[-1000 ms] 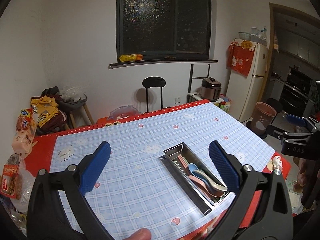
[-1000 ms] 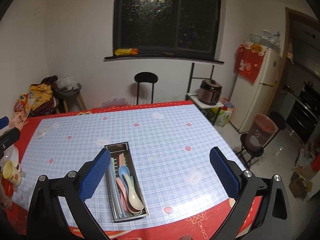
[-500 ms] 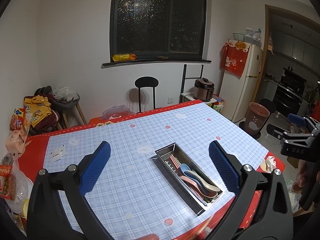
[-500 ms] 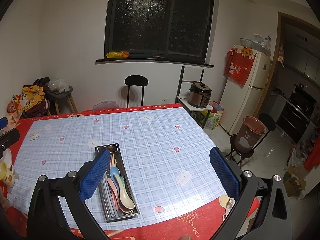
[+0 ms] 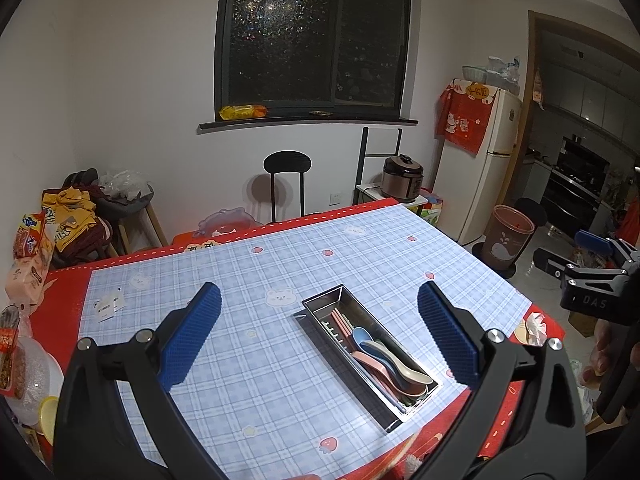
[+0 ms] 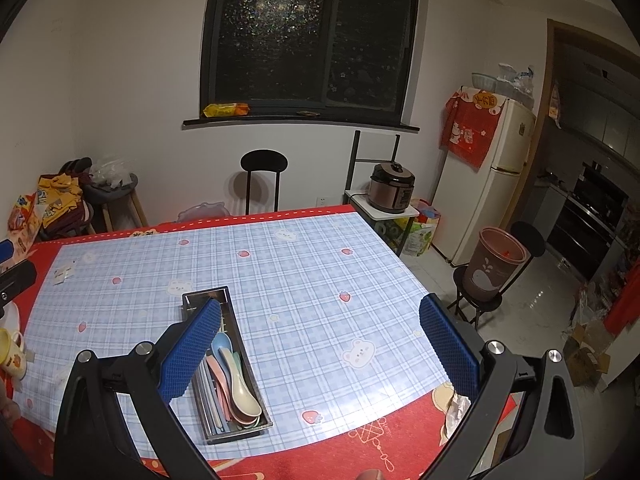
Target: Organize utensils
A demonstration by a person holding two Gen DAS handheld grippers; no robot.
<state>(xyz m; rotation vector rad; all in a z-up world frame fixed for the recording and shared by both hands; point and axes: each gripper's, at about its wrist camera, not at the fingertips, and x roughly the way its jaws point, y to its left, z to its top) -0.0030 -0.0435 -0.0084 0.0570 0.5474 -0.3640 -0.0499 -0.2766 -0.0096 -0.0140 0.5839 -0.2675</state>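
A steel utensil tray (image 5: 340, 306) lies on the blue plaid table mat (image 5: 248, 360) near the front edge. Inside it lie pastel spoons (image 5: 390, 360) in blue, pink and beige, beside pink chopsticks (image 5: 340, 320). My left gripper (image 5: 318, 296) hovers above the table, open and holding nothing, with the tray between its fingers in view. From the right wrist view the tray (image 6: 236, 344) sits low left, partly behind the left fingertip. My right gripper (image 6: 320, 308) is open and holds nothing. It also shows at the edge of the left wrist view as the right gripper (image 5: 568, 250).
Snack bags (image 5: 28, 248) and a plastic bag crowd the table's left end, with a yellow cup (image 6: 10, 354) there. Small white packets (image 5: 108, 306) lie on the mat. A black stool (image 5: 286, 184), a rice cooker (image 6: 392, 186), a brown bin (image 6: 494, 264) and a fridge (image 6: 480, 184) stand around.
Both grippers have risen and drawn back from the table, so more of the room shows. The tray and its utensils have not moved. Both stay open.
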